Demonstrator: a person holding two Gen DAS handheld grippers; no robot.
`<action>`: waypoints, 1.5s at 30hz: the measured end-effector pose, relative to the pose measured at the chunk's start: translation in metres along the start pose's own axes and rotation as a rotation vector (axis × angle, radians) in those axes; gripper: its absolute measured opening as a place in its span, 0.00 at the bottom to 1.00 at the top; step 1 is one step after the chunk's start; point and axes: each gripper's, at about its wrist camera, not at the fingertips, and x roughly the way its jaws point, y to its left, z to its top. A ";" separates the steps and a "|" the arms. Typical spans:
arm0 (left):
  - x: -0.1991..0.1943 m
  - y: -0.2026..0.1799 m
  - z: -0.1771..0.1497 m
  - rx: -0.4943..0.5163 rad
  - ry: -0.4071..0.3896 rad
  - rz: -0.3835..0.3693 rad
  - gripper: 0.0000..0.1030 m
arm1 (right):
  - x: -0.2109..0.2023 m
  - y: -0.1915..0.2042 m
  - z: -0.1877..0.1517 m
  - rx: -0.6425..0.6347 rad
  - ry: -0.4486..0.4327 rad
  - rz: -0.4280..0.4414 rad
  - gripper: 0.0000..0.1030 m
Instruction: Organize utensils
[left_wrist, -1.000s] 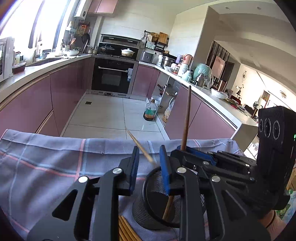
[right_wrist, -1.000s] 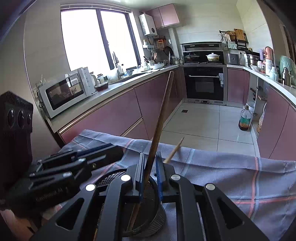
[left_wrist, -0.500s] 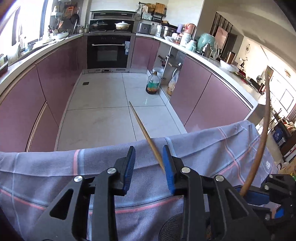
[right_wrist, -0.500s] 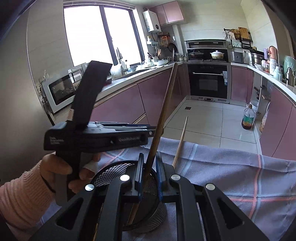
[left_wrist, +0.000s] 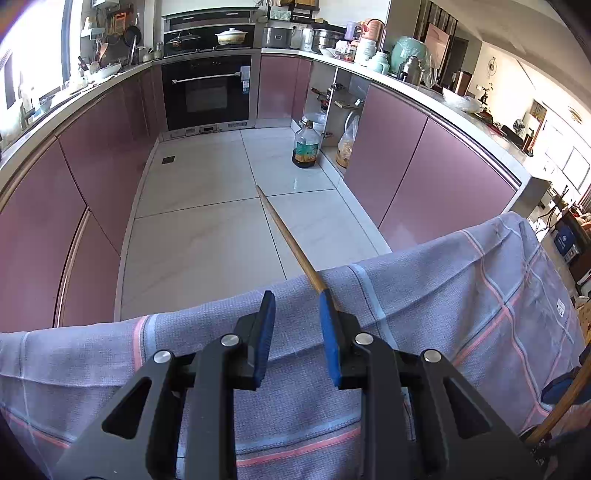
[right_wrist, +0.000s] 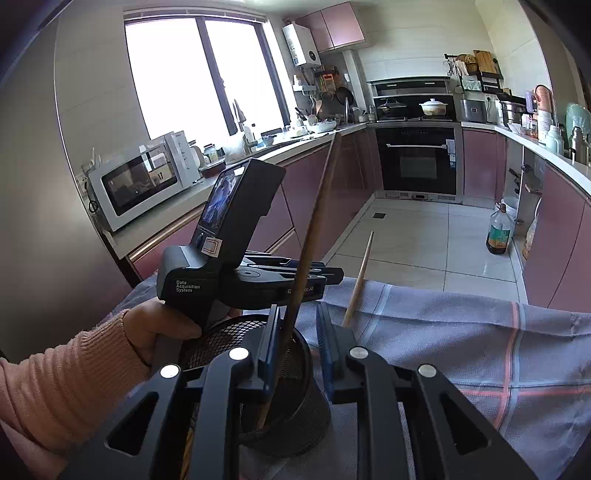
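Black gripper, blue pads, pink sleeve

Left gripper hangs over the grey-blue checked cloth with pink stripes, blue-padded jaws parted. A slim, tapered wooden chopstick slants up past the right jaw, tip towards the white tiled floor.

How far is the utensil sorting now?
Done: the long dark stick stands in the mesh holder, and the right claw is open around it. In hand: a pale chopstick lies against the left claw; whether it is gripped is unclear. Left: that chopstick is not yet in the holder.
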 end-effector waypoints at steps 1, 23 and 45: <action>0.000 0.002 0.003 -0.008 -0.001 -0.004 0.23 | -0.003 -0.002 0.000 -0.002 -0.006 0.012 0.27; 0.057 0.015 0.043 -0.047 0.115 -0.020 0.33 | 0.023 -0.068 -0.004 0.151 0.054 -0.019 0.27; 0.019 0.033 0.051 -0.183 0.004 -0.114 0.07 | 0.009 -0.066 -0.003 0.144 0.015 -0.044 0.27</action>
